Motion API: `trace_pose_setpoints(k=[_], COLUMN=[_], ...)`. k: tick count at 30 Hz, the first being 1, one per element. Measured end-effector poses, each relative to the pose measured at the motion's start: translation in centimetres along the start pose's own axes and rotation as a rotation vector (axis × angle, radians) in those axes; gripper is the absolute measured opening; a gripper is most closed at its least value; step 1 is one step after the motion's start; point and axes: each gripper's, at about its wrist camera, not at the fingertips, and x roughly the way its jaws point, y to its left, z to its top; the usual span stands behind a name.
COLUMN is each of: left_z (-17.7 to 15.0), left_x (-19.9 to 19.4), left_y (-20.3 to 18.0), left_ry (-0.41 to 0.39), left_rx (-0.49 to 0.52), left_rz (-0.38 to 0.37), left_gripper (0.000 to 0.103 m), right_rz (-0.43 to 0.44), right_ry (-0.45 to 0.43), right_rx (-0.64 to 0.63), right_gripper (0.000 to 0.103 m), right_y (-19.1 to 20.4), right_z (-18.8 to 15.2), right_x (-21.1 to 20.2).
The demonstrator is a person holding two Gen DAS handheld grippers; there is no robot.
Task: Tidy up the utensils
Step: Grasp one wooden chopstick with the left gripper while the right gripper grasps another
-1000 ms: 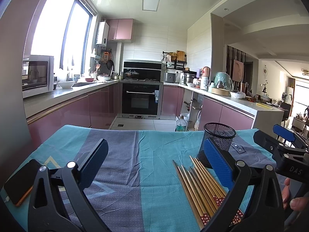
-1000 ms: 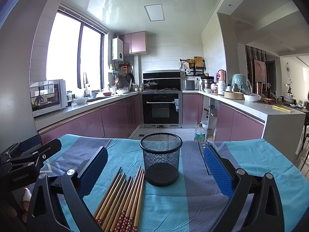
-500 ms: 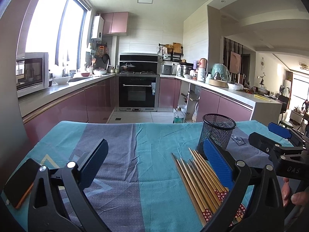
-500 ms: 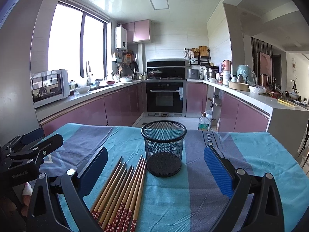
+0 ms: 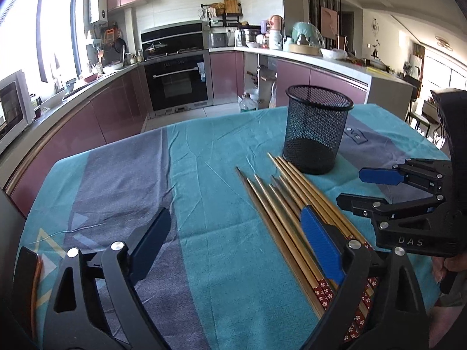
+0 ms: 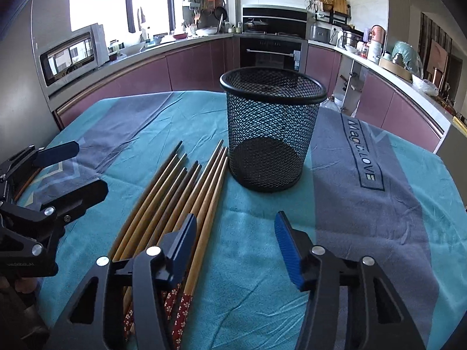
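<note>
Several wooden chopsticks [image 5: 280, 204] with red flowered ends lie side by side on the teal and grey tablecloth [image 5: 204, 218], tips toward a black mesh cup [image 5: 316, 128]. The cup stands upright and empty. My left gripper [image 5: 233, 242] is open, low over the cloth, its right finger over the chopsticks. My right gripper [image 6: 236, 242] is open, its left finger over the chopsticks [image 6: 175, 198], with the cup [image 6: 271, 131] just ahead. Each gripper shows in the other's view: the right one [image 5: 370, 186] and the left one [image 6: 76, 169].
A dark phone [image 5: 26, 285] lies at the cloth's left edge. Beyond the table's far edge are purple kitchen cabinets [image 6: 189, 67], an oven [image 5: 175, 84] and a microwave [image 6: 73, 55]. A water bottle [image 5: 248, 102] stands on the floor.
Both grippers have tilted down and moved closer to the chopsticks and the cup. The right gripper's jaws are narrower than before. The chopsticks and cup have not moved.
</note>
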Motion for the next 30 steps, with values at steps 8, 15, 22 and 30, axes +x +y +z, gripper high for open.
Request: trace_pose_setpoints(k=[8, 15, 22, 30], left_z=[0.1, 0.2, 0.5, 1.2], left_x=[3.8, 5.7, 6.9, 7.6], left_y=[-0.8, -0.7, 0.2, 0.2], left_ry=[0.127, 0.19, 0.209, 0.237], left_rx=[0.035, 0.018, 0.012, 0.037], left_rz=[-0.058, -0.133, -0.188, -0.168], left_gripper=[0.074, 0.055, 0.04, 0.045], right_rz=[0.029, 0.036, 0.046, 0.031], right_ry=[0.067, 0.097, 0.1, 0.105], right_rx=[-0.009, -0.011, -0.016, -0.045], right_gripper=[0.039, 0.032, 0.032, 0.031], right_y=[0.1, -0.3, -0.3, 0.3], right_z=[0.5, 0.9, 1.3, 1.8], right_x=[1.5, 2.3, 2.8, 3.3])
